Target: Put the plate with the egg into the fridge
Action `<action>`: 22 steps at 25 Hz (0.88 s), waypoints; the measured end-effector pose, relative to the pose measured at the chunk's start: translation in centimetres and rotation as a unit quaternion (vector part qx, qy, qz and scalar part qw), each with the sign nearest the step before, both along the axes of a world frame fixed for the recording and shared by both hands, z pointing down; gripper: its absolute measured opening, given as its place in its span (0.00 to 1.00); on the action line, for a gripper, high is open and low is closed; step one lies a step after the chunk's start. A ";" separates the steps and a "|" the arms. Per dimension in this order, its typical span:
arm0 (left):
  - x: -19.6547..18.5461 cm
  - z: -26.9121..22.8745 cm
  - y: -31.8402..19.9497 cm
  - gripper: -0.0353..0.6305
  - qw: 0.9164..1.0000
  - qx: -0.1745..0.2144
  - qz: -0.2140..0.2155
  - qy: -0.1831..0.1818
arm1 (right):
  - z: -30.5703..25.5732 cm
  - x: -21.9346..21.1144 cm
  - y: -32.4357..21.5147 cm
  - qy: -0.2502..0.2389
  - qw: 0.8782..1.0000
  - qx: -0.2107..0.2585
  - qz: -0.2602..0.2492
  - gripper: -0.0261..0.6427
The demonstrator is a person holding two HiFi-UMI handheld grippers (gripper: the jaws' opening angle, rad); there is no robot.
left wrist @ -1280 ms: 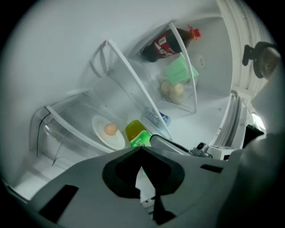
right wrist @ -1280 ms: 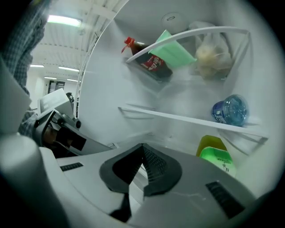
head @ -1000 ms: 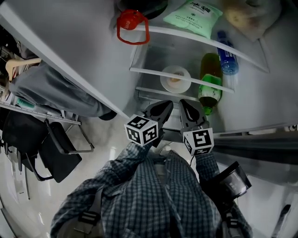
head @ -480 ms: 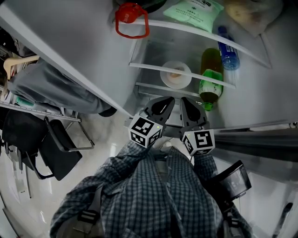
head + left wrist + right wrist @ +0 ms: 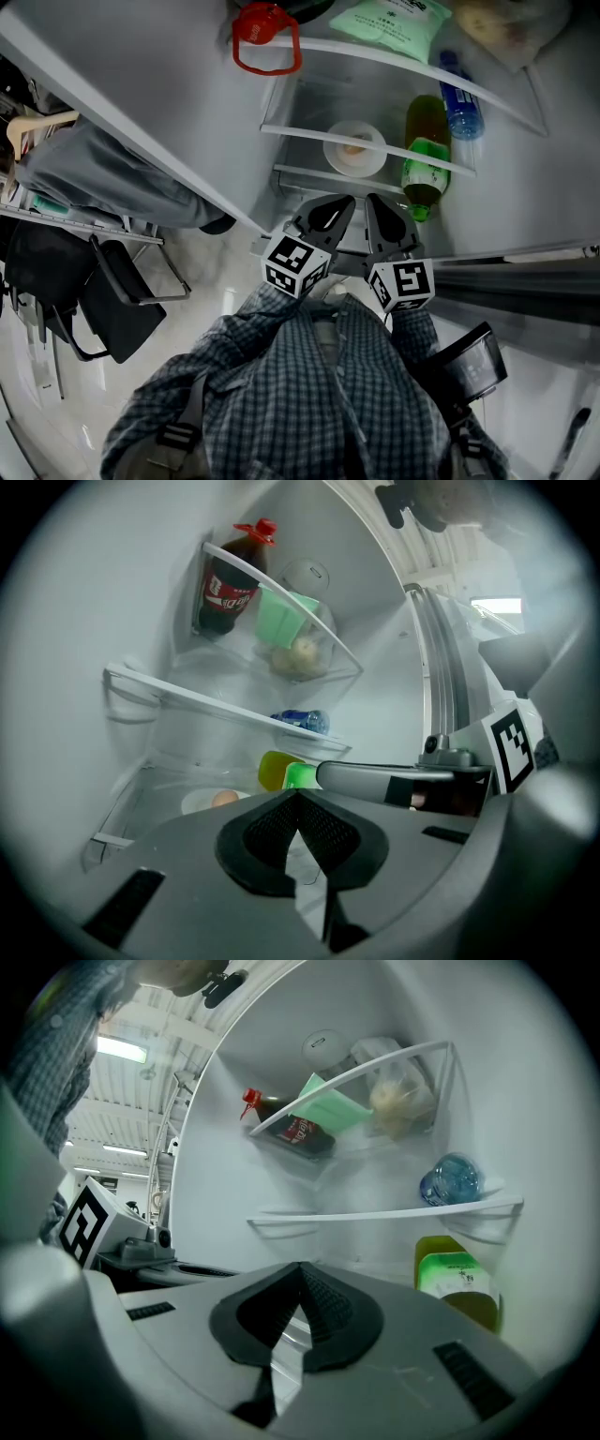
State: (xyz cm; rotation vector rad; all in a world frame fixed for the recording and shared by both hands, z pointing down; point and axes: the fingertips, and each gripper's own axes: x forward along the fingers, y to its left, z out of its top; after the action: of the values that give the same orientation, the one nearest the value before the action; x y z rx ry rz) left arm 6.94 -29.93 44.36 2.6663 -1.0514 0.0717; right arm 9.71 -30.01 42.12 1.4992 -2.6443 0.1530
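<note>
Nearest me, the left hand-held gripper (image 5: pixel 343 202) and the right hand-held gripper (image 5: pixel 373 202) hang side by side at the open grey fridge (image 5: pixel 534 197), both with jaws pressed together on nothing. Past them, the small round white plate (image 5: pixel 354 150) with the brown egg (image 5: pixel 353 148) sits on the glass fridge shelf (image 5: pixel 300 137), near the green-labelled bottle of yellow drink (image 5: pixel 427 159). I'd call the placing done, so next is probably backing out clear of the shelves and shutting the fridge.

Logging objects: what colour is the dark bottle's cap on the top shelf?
Red cap, best in left gripper view.

You see a pale tan egg (image 5: pixel 353 148) on a round white plate (image 5: pixel 338 166). Your checked shirt (image 5: pixel 300 394) is blue-grey.
</note>
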 end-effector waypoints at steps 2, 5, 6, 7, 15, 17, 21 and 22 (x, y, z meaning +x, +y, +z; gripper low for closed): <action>0.0 0.0 0.0 0.06 1.000 0.001 0.000 -0.001 | 0.0 -0.1 0.0 0.002 1.000 0.001 -0.001 0.05; -0.1 -0.1 -0.1 0.06 1.000 0.004 -0.002 0.000 | 0.0 -0.1 0.0 0.000 1.000 -0.002 -0.001 0.05; -0.1 -0.2 -0.1 0.06 1.000 0.006 -0.002 0.000 | 0.1 -0.2 0.0 0.000 1.000 -0.004 -0.001 0.05; -0.1 -0.3 -0.2 0.06 1.000 0.008 -0.003 0.002 | 0.1 -0.2 0.0 0.001 1.000 -0.005 -0.003 0.05; 0.0 0.0 -0.2 0.06 1.000 0.002 -0.002 -0.004 | 0.4 -0.4 0.1 0.005 1.000 -0.013 -0.008 0.05; 0.0 0.0 -0.2 0.06 1.000 0.000 -0.003 -0.004 | 0.5 -0.4 0.0 0.004 1.000 -0.013 -0.009 0.05; 0.0 -0.4 -0.4 0.06 1.000 0.010 -0.007 -0.002 | 0.7 -0.5 0.0 0.007 1.000 -0.012 -0.014 0.05; 0.0 -0.3 -0.4 0.06 1.000 0.009 -0.007 -0.002 | 0.8 -0.5 0.0 0.007 1.000 -0.013 -0.015 0.05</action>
State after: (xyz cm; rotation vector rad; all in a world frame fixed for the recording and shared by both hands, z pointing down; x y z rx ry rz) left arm 6.92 -30.36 44.04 2.6747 -1.0774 0.0643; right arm 9.19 -29.97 42.96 1.4475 -2.6407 0.1739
